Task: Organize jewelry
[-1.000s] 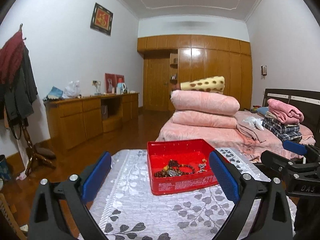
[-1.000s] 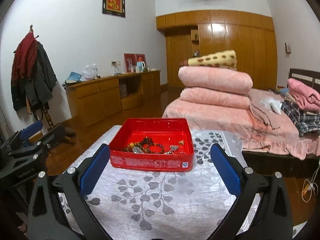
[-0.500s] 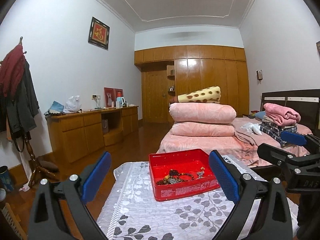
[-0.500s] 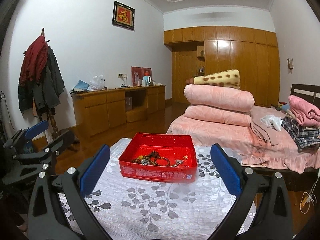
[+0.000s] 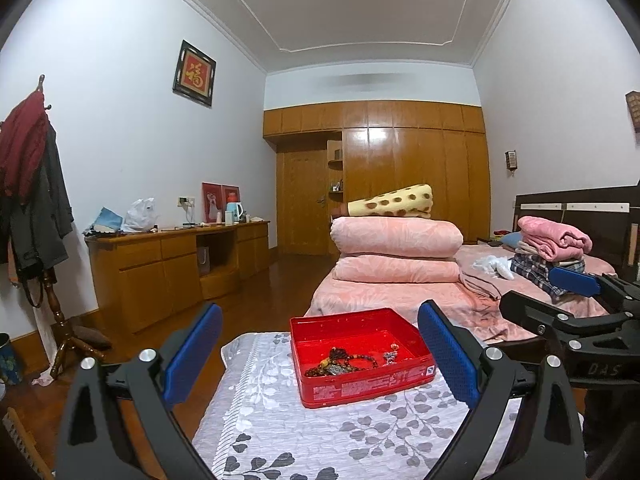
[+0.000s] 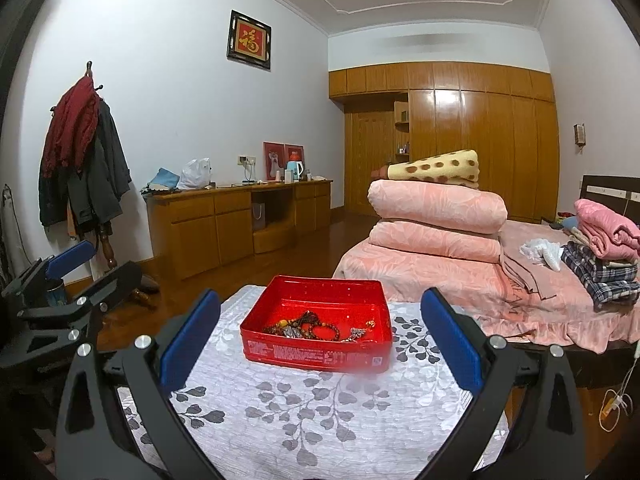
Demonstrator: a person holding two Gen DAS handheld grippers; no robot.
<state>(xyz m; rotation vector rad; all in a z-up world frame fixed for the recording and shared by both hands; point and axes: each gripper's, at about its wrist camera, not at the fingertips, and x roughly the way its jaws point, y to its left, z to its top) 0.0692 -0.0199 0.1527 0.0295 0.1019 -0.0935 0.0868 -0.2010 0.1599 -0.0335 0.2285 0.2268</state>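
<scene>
We hold left gripper (image 5: 320, 354) and right gripper (image 6: 320, 342) wide apart, empty, back from the red tin (image 6: 318, 330) on the tabletop (image 6: 320, 420); jewelry (image 6: 308, 326) heaped inside fits dumped-unsorted or gathered-done.

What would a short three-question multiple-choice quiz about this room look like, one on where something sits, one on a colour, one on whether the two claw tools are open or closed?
1. Where does the jewelry lie?
A. on the bed
B. inside the tin
C. on the floor

2. What colour is the tin?
A. red
B. green
C. white

3. How are the left gripper and right gripper set?
A. both shut
B. one holds a bracelet
C. both open and holding nothing

Answers: 1 B, the beads sit within the tin's walls; 2 A, its sides are bright red; 3 C, each pair of blue pads stands wide apart with nothing between.
</scene>
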